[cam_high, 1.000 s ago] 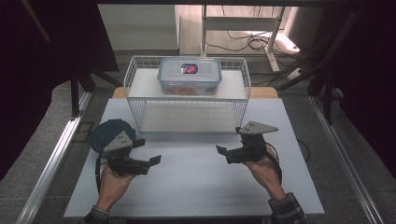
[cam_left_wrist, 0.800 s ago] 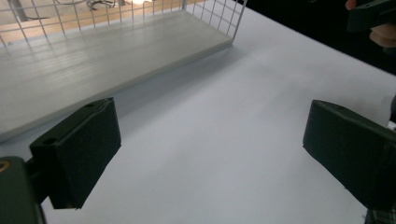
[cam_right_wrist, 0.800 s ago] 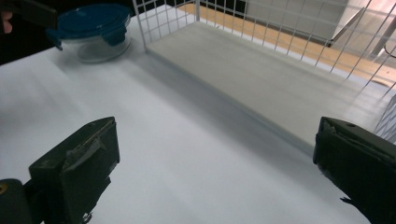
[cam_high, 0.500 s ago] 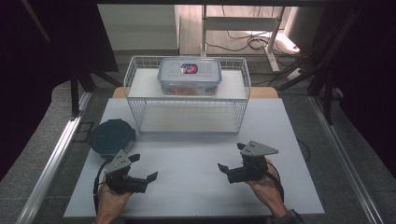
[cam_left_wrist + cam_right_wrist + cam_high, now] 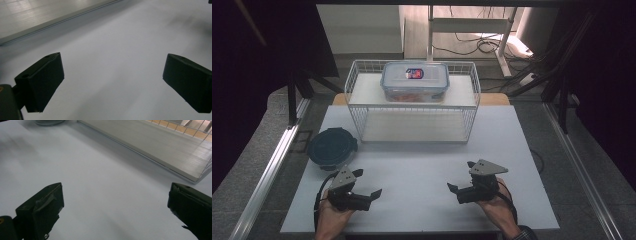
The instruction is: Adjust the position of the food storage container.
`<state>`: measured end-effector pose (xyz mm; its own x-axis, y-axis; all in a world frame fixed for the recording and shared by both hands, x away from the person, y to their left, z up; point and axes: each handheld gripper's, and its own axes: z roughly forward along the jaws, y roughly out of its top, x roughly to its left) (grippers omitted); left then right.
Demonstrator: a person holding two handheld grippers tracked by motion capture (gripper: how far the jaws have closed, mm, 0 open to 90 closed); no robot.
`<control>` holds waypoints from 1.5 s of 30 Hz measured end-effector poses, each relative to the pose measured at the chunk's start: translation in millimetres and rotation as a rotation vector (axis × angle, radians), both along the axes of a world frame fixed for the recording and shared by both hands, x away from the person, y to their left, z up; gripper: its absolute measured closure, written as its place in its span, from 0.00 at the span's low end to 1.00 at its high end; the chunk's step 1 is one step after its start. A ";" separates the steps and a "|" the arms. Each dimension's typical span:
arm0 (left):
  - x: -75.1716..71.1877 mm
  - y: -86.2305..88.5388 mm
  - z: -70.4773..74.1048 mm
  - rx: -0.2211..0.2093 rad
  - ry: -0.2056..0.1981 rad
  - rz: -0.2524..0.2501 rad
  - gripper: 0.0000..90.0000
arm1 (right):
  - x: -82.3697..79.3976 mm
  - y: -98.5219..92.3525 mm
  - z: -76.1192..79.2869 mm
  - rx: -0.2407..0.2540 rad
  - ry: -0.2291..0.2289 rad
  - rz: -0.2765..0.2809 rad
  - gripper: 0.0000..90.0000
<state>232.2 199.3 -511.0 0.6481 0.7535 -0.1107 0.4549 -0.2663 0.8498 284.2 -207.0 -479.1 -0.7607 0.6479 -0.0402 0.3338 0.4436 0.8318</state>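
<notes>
White table [image 5: 422,170], near edge: left gripper [image 5: 367,186] and right gripper [image 5: 460,176], jaws wide, empty, well short of wire rack [image 5: 412,117].

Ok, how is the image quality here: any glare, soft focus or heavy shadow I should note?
High view: the white table is evenly lit, its surroundings fall into near-black, and the clear box on the wire rack carries pale reflections. Left gripper view: the near fingers look soft-edged, with a dim shadow at upper right. Right gripper view: fingers equally soft, rack base sharper.
</notes>
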 end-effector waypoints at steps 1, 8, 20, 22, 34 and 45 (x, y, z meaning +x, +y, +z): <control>0.1 0.2 -0.1 0.002 0.000 -0.002 0.04 | 0.2 0.2 -0.4 -0.004 -0.001 -0.001 0.00; 3.2 2.3 -0.4 0.003 0.019 0.002 0.04 | 1.2 1.4 -3.2 -0.025 -0.001 0.003 0.00; 24.5 20.5 17.4 -0.024 0.048 0.026 0.05 | 3.3 1.8 -5.8 -0.044 0.008 -0.001 0.00; 30.0 23.7 20.5 -0.007 0.045 0.033 0.05 | 3.6 1.8 -6.1 -0.048 0.009 0.000 0.00; 72.1 53.4 32.6 0.023 0.052 0.111 0.15 | 4.8 3.4 -9.6 -0.085 0.022 0.016 0.01; 103.0 92.0 31.0 0.041 0.044 0.210 0.19 | 3.8 7.4 -13.1 -0.130 0.031 0.055 0.01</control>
